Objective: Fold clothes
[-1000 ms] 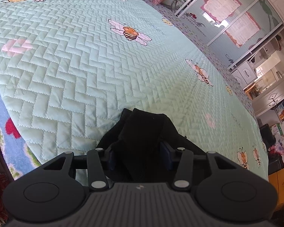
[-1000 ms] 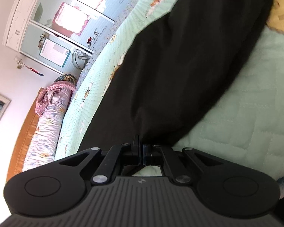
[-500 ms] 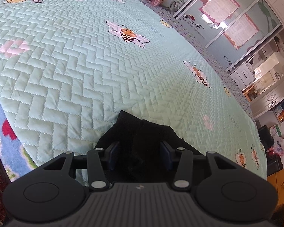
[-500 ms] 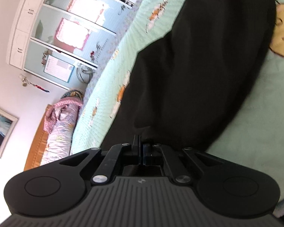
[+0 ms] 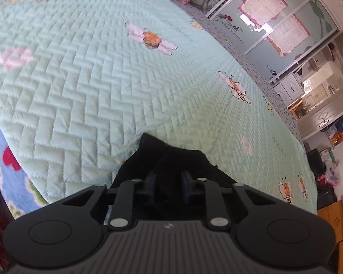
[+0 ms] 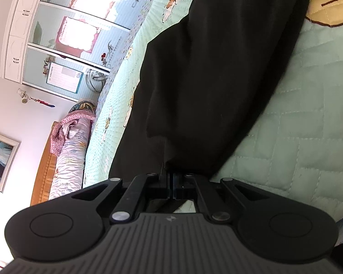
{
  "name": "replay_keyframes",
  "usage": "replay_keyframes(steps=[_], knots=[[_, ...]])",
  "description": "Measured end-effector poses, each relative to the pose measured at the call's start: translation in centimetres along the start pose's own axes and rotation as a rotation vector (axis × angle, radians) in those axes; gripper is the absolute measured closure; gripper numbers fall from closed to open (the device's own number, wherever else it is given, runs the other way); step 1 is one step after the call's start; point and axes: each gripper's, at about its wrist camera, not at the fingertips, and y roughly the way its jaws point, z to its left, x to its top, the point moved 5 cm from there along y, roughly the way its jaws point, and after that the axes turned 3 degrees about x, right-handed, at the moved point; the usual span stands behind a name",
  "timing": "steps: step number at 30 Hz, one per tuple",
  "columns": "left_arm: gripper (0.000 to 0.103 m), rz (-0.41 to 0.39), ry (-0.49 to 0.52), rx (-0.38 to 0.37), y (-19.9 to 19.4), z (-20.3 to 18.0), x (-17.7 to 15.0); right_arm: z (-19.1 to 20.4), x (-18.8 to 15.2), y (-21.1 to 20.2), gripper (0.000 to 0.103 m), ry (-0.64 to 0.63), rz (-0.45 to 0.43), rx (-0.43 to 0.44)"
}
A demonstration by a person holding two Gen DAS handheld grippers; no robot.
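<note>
With the right gripper [image 6: 171, 182] already pinching the black garment [image 6: 217, 80], the left gripper [image 5: 168, 182] was closing on another bunched edge over the quilted bed cover [image 5: 91, 80], a lift likely next.

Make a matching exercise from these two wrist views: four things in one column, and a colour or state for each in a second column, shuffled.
Things:
1. black garment
2. quilted bedspread
3. right gripper
4. left gripper

Colours or states:
A. fingers closing, cloth bunched between them
B. pale green with bee pictures
C. fingers pressed together on a cloth edge
D. dark, draped across the bed

Pairs: 1-D, 2-B, 3-C, 4-A
</note>
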Motion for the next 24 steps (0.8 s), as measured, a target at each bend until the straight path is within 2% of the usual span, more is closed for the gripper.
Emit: replay_keyframes(steps=[5, 10, 12, 14, 15, 16, 18, 20, 24], knots=[[0.093, -0.063, 0.051, 0.008, -1.2, -1.4, 1.6, 0.0, -0.2, -0.4, 0.1, -0.005, 0.022, 0.011], [0.093, -0.049, 0.053, 0.064, -0.1, -0.1, 1.8, 0.0, -0.8, -0.1, 0.1, -0.003, 0.043, 0.022], [0.093, -0.005, 0.013, 0.031, 0.4, 0.7, 1.3, -0.1, -0.8, -0.3, 0.1, -0.002, 0.046, 0.023], [0.092, -0.001, -0.064, 0.006, -0.1, 1.6, 0.9, -0.1, -0.8, -0.5, 0.099, -0.001, 0.048, 0.021], [0.081, -0.001, -0.102, -0.004, -0.3, 2.1, 0.8, -0.1, -0.7, -0.6, 0.099, -0.002, 0.049, 0.021], [0.065, -0.001, -0.139, -0.012, -0.6, 2.5, 0.7, -0.2, -0.7, -0.7, 0.099, -0.002, 0.05, 0.02], [0.044, 0.002, -0.212, -0.027, -1.3, 3.3, 0.6, -0.2, -0.7, -0.7, 0.099, 0.003, 0.052, 0.021], [0.044, 0.011, -0.258, -0.053, -2.0, 3.6, 0.5, -0.3, -0.8, -0.6, 0.099, 0.01, 0.054, 0.022], [0.042, 0.063, -0.276, -0.083, -2.7, 2.8, -0.4, -0.3, -0.9, -0.6, 0.099, 0.015, 0.057, 0.024]])
